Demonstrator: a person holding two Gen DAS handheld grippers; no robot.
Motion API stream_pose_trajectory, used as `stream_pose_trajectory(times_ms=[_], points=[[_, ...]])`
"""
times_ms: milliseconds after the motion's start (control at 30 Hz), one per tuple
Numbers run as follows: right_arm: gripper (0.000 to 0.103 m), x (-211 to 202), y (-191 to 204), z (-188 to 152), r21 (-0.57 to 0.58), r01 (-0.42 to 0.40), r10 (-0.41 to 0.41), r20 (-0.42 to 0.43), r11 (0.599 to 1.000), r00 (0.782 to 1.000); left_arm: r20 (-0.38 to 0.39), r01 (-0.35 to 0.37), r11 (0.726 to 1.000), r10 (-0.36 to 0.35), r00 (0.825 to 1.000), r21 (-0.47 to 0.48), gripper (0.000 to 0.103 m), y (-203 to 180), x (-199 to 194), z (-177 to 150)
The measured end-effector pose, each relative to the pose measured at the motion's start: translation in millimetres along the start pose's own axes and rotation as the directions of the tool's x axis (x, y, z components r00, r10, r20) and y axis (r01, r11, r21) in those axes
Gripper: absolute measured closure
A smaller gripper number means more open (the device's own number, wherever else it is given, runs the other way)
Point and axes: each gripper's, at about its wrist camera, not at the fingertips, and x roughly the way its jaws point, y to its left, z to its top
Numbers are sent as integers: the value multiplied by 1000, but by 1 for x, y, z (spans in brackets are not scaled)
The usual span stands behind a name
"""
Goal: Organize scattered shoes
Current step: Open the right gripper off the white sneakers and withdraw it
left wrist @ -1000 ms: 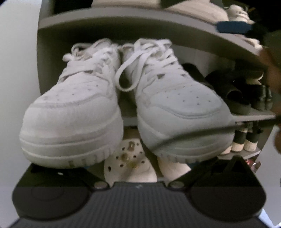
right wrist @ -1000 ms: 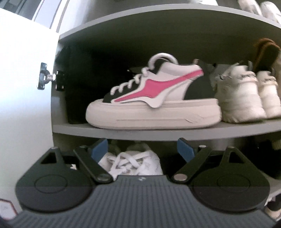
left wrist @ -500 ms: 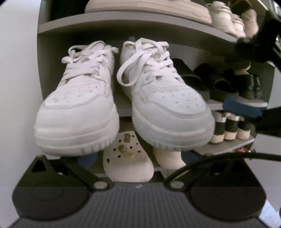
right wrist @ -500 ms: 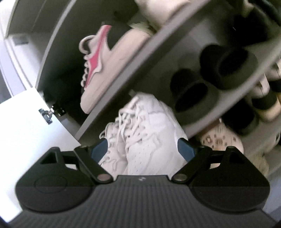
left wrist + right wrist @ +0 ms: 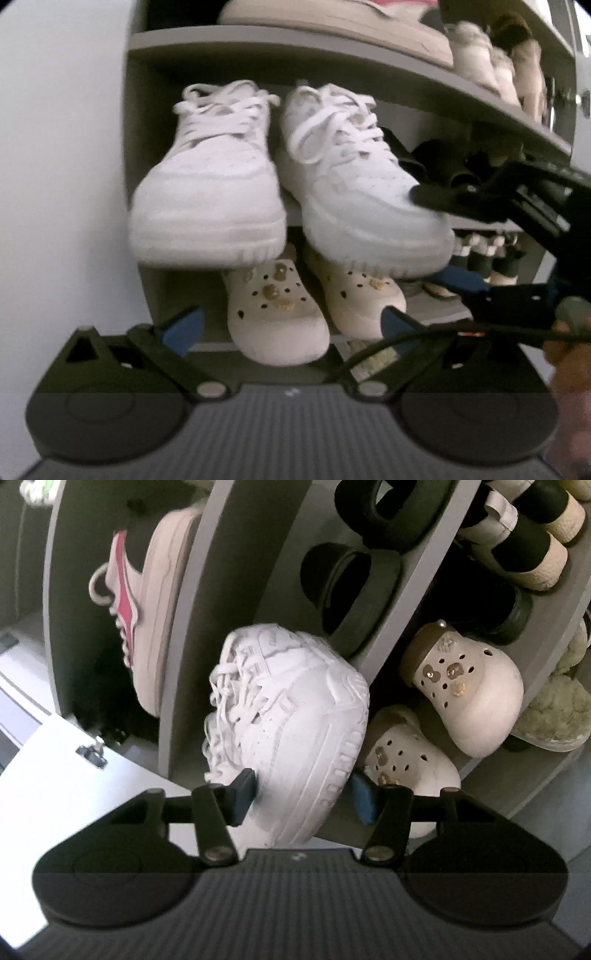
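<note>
A: Right claw [image 5: 301, 794] is closing on the toe of the right white sneaker [image 5: 295, 716], one pad on top, one under the sole. Left claw [image 5: 291, 328] stands apart, empty.

B: The sneaker overhangs the shelf [image 5: 295, 218] front edge; a shallow toe grip could slip and drop it.

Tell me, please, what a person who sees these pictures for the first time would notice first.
The pair of white sneakers on the middle shelf, toes over its edge. The right gripper comes in rolled sideways, its jaws closing around the toe of the right-hand sneaker. Below stand two cream clogs with charms.
</note>
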Motion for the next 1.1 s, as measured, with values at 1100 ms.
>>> stream_pose_trajectory(times_ms=[1100], points=[[43,14,7,9,-48,41,-41,4,998,999,105,-20,923,65,992,-383,19,48,10,48]])
